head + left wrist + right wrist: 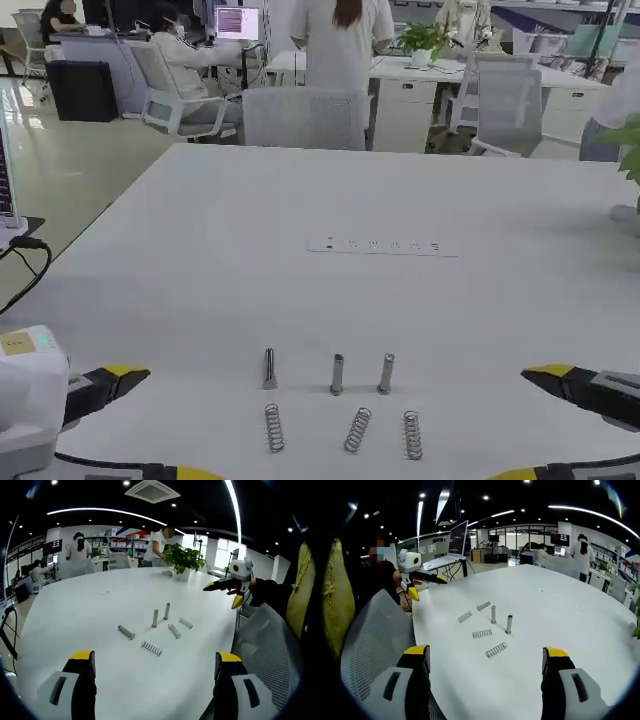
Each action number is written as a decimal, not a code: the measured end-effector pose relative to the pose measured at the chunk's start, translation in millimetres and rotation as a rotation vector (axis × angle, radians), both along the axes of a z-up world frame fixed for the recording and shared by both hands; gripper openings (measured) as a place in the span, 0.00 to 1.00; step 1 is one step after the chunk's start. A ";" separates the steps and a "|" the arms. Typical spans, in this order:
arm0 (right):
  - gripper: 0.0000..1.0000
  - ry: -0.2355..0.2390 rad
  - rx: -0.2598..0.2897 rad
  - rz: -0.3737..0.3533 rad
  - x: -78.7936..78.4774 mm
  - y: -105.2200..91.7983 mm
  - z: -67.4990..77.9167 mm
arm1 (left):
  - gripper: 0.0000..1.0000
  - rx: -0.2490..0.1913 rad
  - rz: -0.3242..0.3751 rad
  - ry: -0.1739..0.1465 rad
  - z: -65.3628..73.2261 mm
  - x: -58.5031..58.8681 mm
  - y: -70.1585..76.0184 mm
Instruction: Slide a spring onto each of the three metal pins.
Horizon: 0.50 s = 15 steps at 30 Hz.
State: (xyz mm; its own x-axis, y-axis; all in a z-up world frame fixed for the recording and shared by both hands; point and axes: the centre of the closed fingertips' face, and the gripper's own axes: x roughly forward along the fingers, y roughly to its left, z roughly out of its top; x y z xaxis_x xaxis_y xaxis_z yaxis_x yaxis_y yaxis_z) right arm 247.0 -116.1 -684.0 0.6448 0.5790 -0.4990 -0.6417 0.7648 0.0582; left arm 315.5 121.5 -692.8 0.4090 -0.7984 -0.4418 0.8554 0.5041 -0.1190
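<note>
Springs [357, 430] lie loose just beside the three pins [337, 374]

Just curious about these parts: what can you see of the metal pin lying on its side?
The lying pin is a short shiny grey metal rod, seemingly wider at one end. It rests flat on the white table, left of an upright pin and beyond a spring, touching neither.
</note>
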 end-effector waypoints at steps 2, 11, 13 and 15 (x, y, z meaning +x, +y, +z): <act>0.91 0.002 0.000 0.000 -0.5 -0.2 -0.3 | 0.95 0.000 -0.001 0.002 -0.4 -0.4 0.0; 0.90 0.005 -0.002 0.001 -1.3 0.1 -0.6 | 0.95 0.003 -0.004 0.003 -0.8 -0.7 -0.6; 0.90 0.006 -0.001 0.003 -1.3 0.7 -0.4 | 0.94 0.001 -0.002 0.004 -0.5 -0.7 -0.3; 0.90 0.005 -0.001 0.003 -1.3 1.0 -0.3 | 0.94 0.002 -0.001 0.004 -0.7 -0.7 0.4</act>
State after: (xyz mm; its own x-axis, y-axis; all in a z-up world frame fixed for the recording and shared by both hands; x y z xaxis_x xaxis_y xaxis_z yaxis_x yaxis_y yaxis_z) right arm 245.7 -115.2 -684.2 0.6407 0.5803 -0.5028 -0.6436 0.7630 0.0605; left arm 314.8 121.9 -693.5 0.4064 -0.7978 -0.4453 0.8557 0.5033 -0.1207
